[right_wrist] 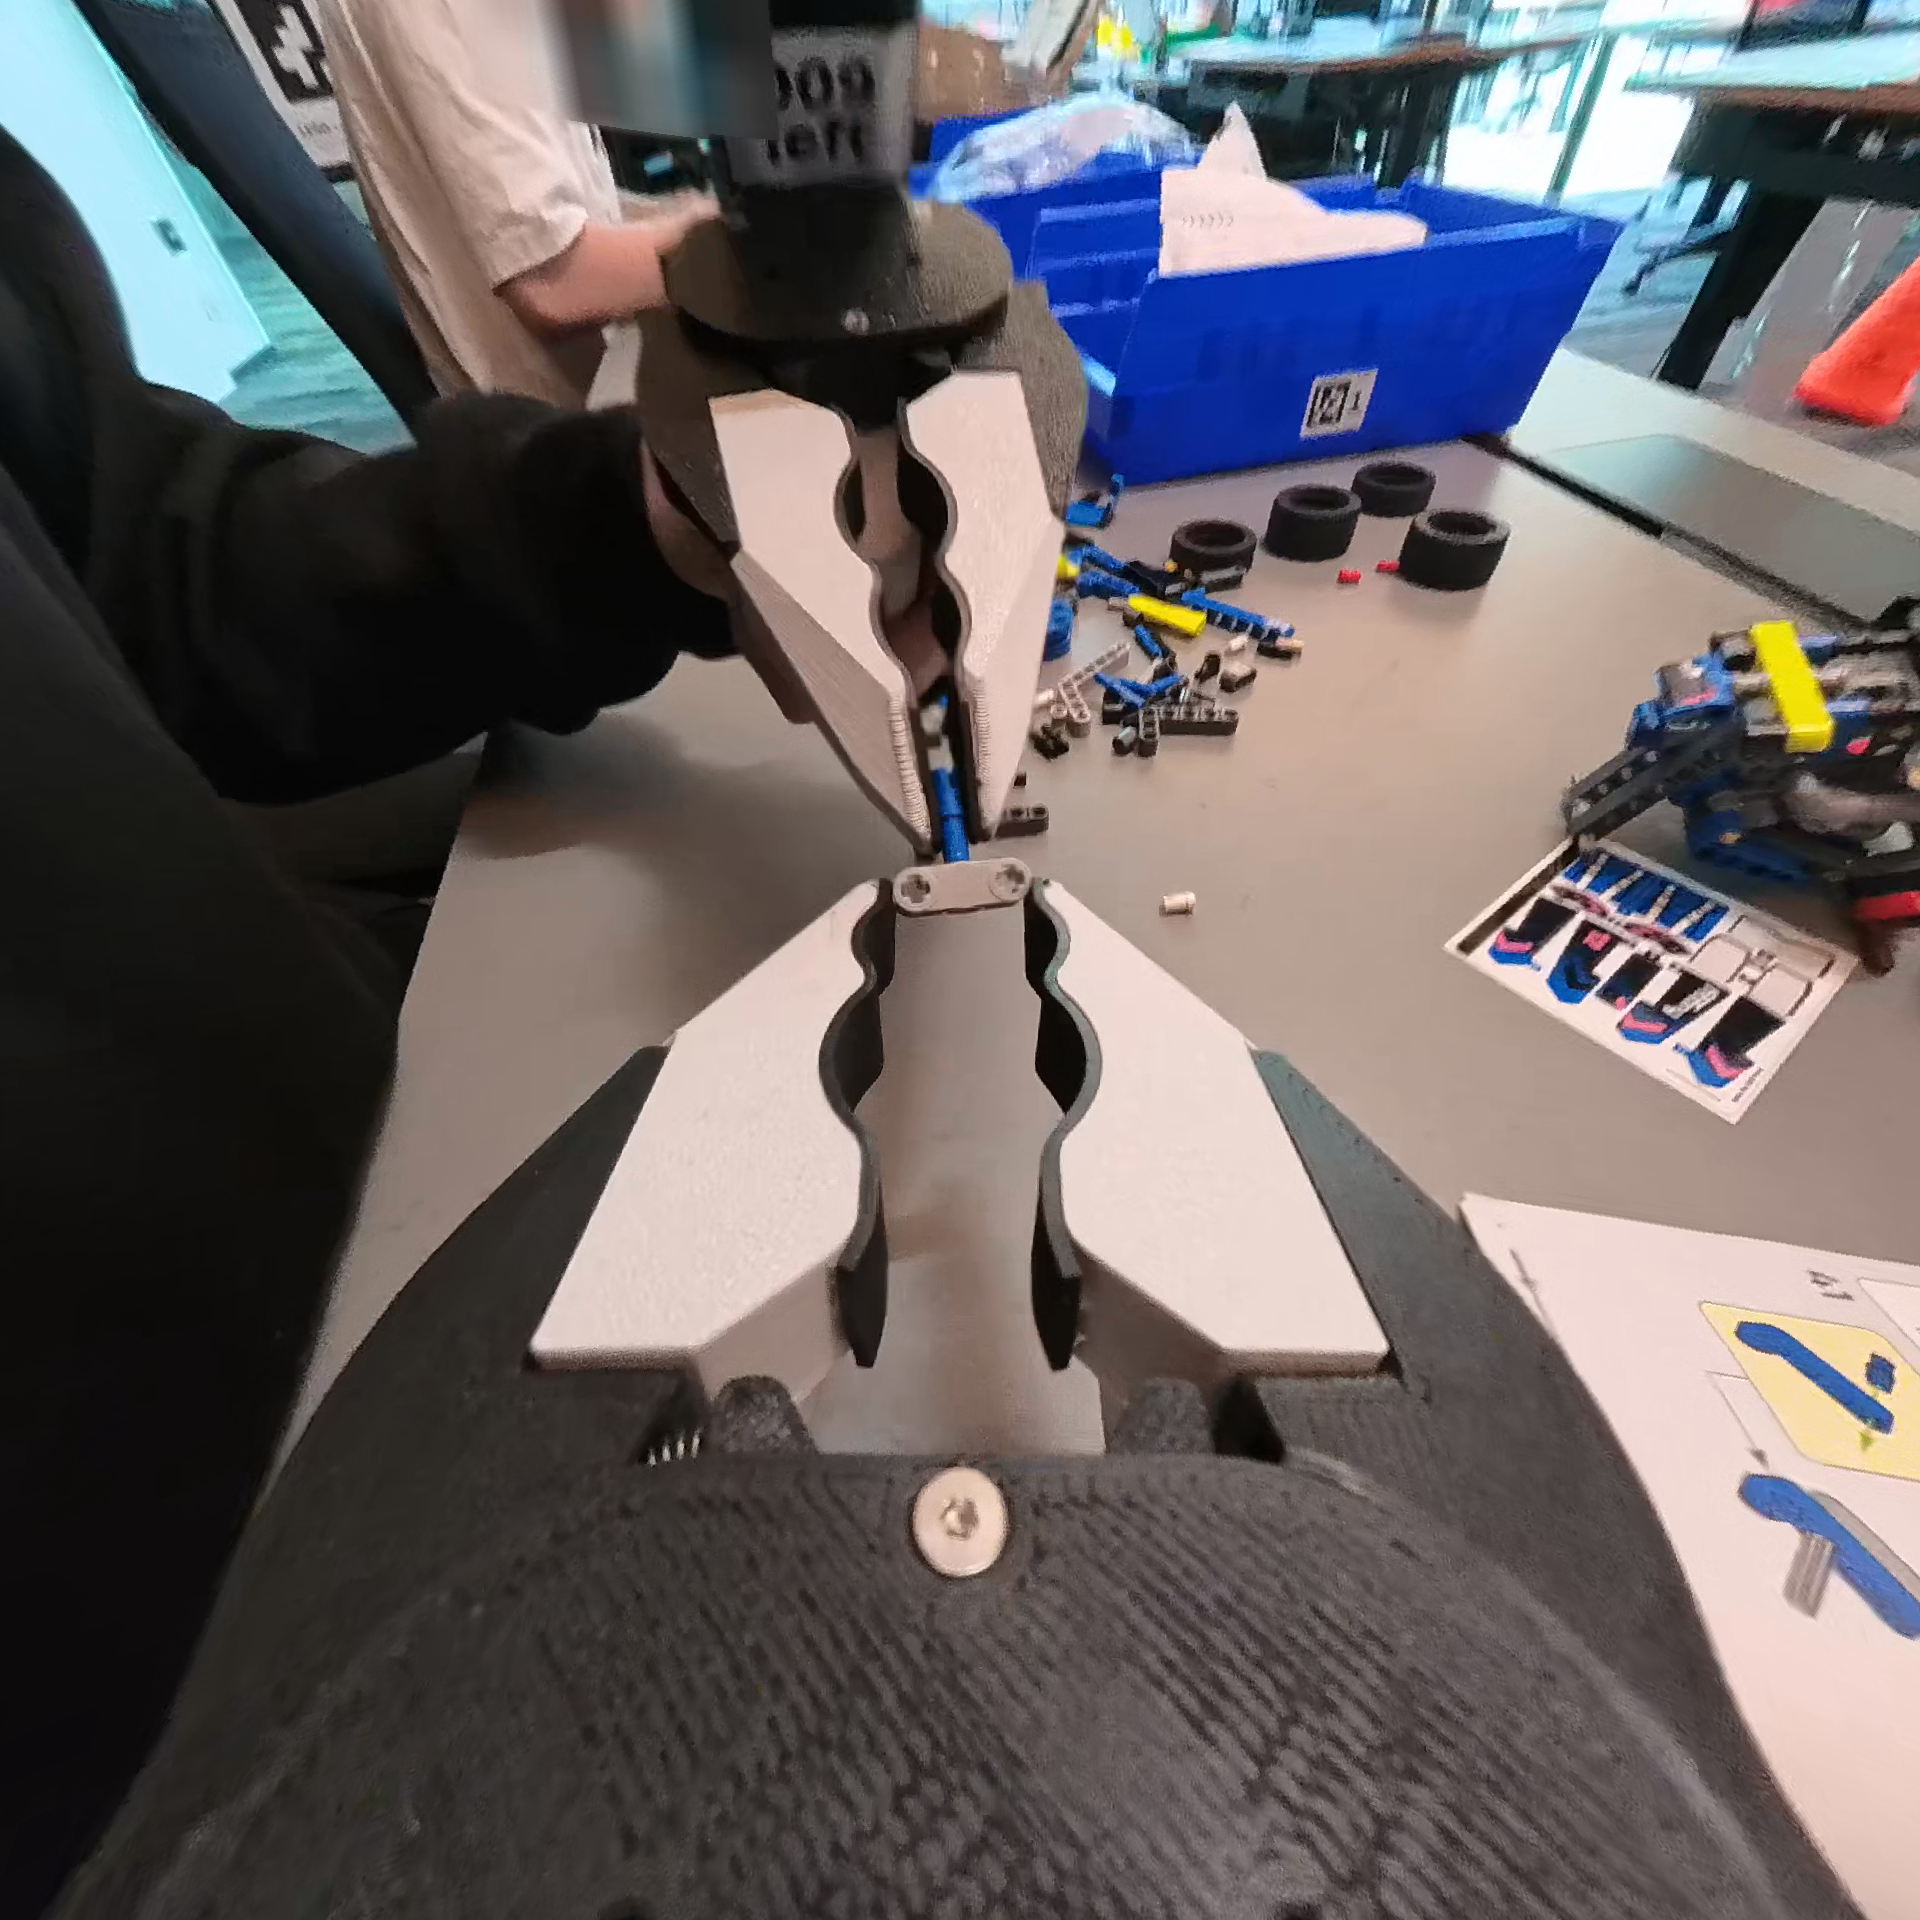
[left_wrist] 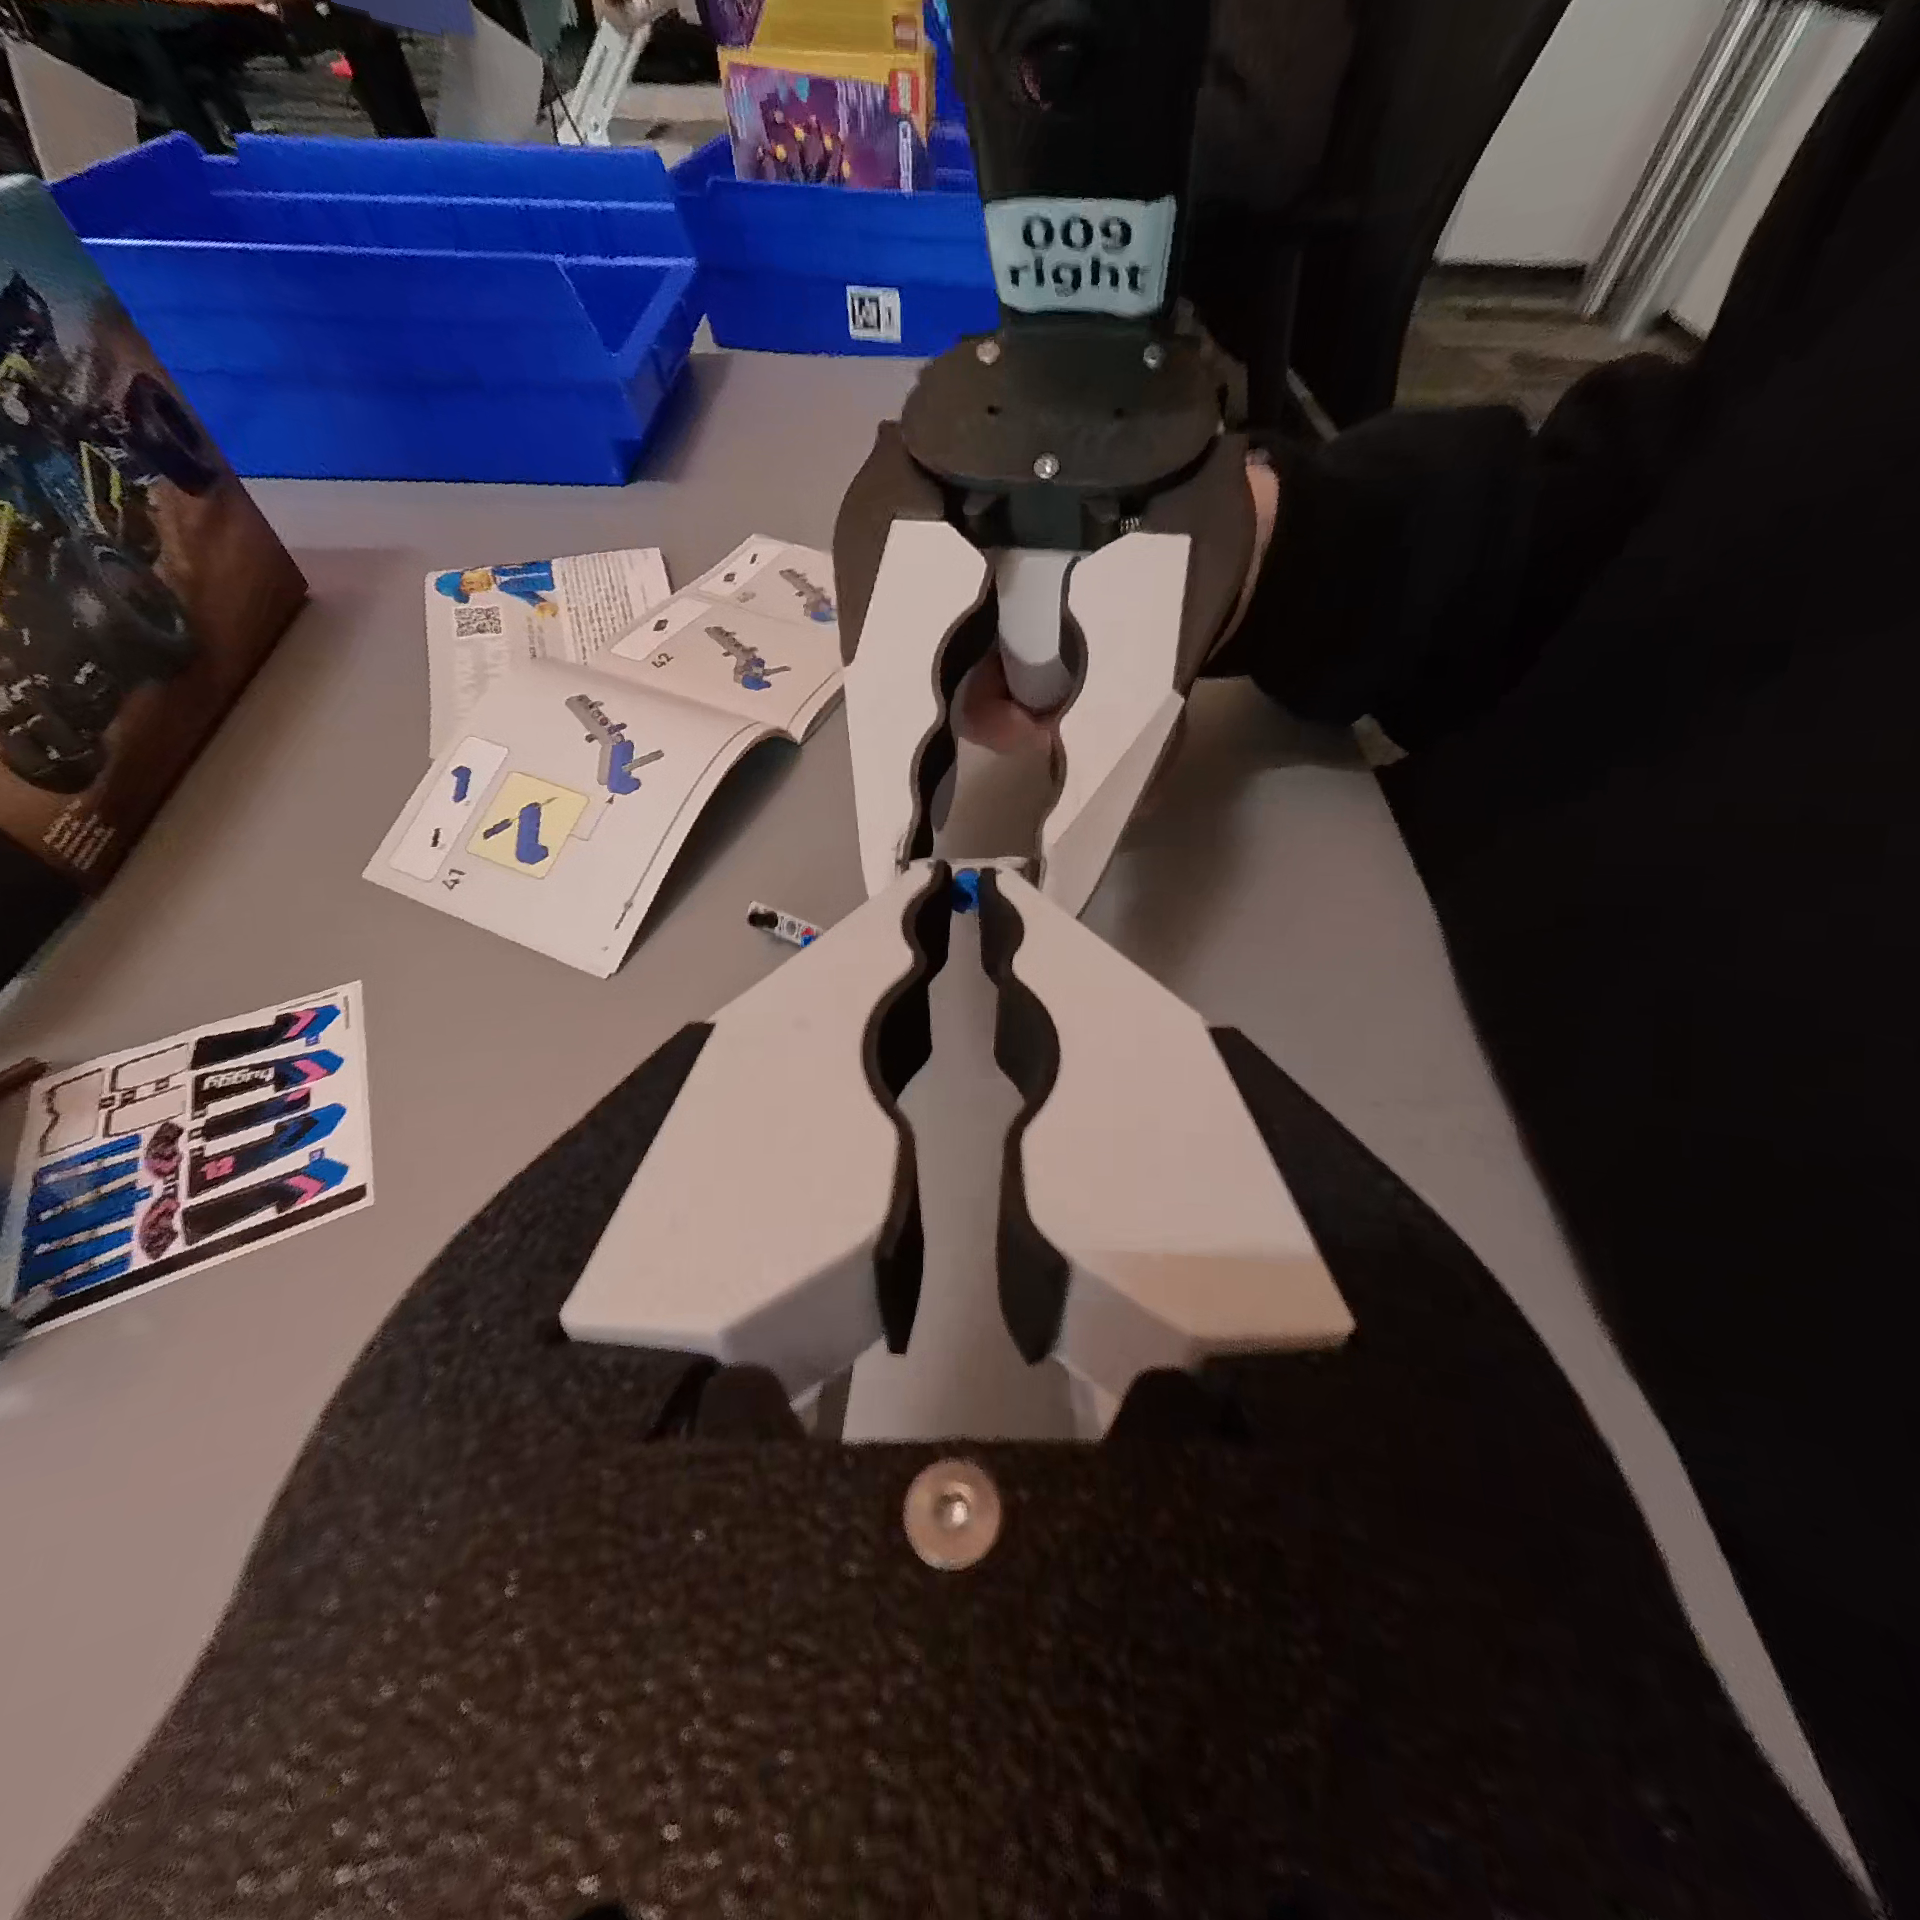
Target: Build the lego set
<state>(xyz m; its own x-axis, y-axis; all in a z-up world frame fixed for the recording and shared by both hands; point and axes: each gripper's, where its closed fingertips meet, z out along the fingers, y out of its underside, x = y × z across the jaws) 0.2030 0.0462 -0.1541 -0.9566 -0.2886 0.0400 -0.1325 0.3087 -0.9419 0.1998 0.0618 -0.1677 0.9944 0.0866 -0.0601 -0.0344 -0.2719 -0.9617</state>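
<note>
My left gripper (left_wrist: 964, 885) is shut on a small blue lego pin (left_wrist: 964, 891). My right gripper (right_wrist: 961, 902) is shut on a short grey lego beam (right_wrist: 961, 890) held crosswise at its tips. The two grippers meet tip to tip above the grey table (left_wrist: 312, 1507). In the right wrist view the left gripper (right_wrist: 951, 831) comes down from above and the blue pin (right_wrist: 951, 821) touches the beam's middle. In the left wrist view the right gripper (left_wrist: 971, 860) faces mine; the beam is mostly hidden there.
An open instruction booklet (left_wrist: 582, 748) and a sticker sheet (left_wrist: 187, 1143) lie to the left. Blue bins (left_wrist: 416, 312) stand at the back. Loose lego parts (right_wrist: 1143, 665), several black tyres (right_wrist: 1351, 520) and a partly built blue vehicle (right_wrist: 1766, 748) sit on the table. Less than 4 cm separates the two grippers' tips. From either gripper's tips it is about 25 cm to the partly built blue vehicle (right_wrist: 1766, 748).
</note>
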